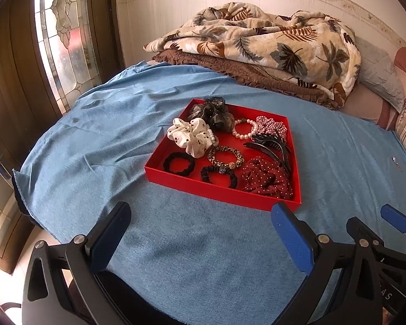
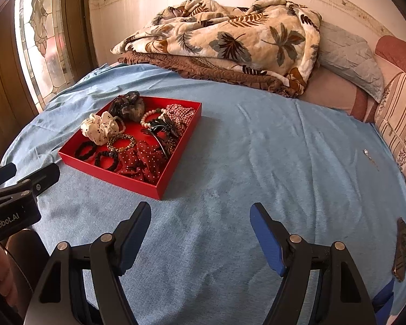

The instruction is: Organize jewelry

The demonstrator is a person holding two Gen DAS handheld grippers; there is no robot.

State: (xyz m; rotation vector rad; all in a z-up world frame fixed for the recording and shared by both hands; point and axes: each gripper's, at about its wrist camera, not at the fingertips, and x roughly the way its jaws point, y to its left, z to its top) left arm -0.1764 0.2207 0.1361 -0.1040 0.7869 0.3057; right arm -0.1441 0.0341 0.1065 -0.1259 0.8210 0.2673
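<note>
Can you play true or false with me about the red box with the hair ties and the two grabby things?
1. The red tray sits on a blue cloth. True.
2. The left hand-held gripper is squeezing the white spotted scrunchie. False: it is open and empty, short of the tray, and the scrunchie lies in the tray.
3. A pearl bracelet lies inside the tray. True.
4. The right hand-held gripper is shut tight. False: its fingers stand wide apart over the cloth.
5. The black hair claw lies on the cloth outside the tray. False: it is in the tray, near the dark red dotted scrunchie.
</note>
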